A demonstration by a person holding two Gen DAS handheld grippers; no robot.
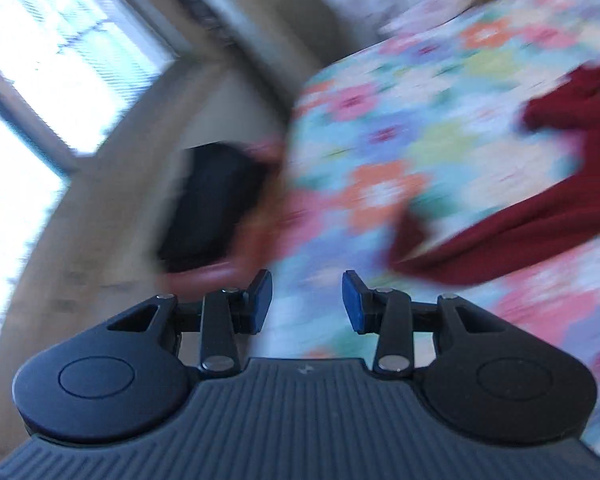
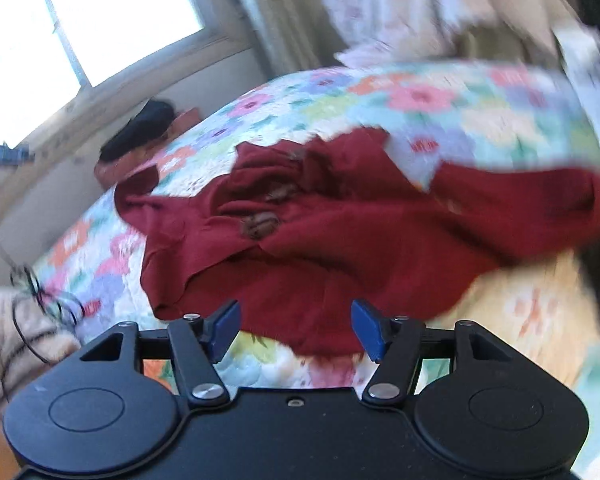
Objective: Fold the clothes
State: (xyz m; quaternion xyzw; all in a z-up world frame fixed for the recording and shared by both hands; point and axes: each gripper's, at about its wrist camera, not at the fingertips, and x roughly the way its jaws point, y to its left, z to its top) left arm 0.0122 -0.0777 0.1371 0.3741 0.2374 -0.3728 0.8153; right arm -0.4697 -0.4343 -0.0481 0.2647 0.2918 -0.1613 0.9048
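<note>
**Both claws empty above the red garment on the floral bed**

The left claw (image 1: 307,302) hangs with its blue pads parted and nothing between them, only blurred quilt showing through the gap. Off to its right, the dark red garment (image 1: 540,208) lies on the flower-patterned quilt (image 1: 400,128) of the bed, clear of the left claw's fingertips. Beyond the bed's left edge sits a black object (image 1: 208,208), too smeared to name, and a bright window (image 1: 60,60) fills the upper left of that view.

Over to the right wrist view, and the right claw (image 2: 296,330) is spread wide, its pads (image 2: 366,330) gripping nothing. The red garment (image 2: 340,232) sprawls rumpled across the quilt (image 2: 440,104) straight ahead, its near hem lying just past the fingertips and showing in the gap between them. Brown buttons (image 2: 260,227) run along the crumpled middle of the garment. A sleeve-like flap trails toward the left edge of the bed. At lower left a thin black cable (image 2: 32,312) loops over pale fabric beside the bed. The far pile of pale cloth (image 2: 380,12) behind the bed is too blurred to read
</note>
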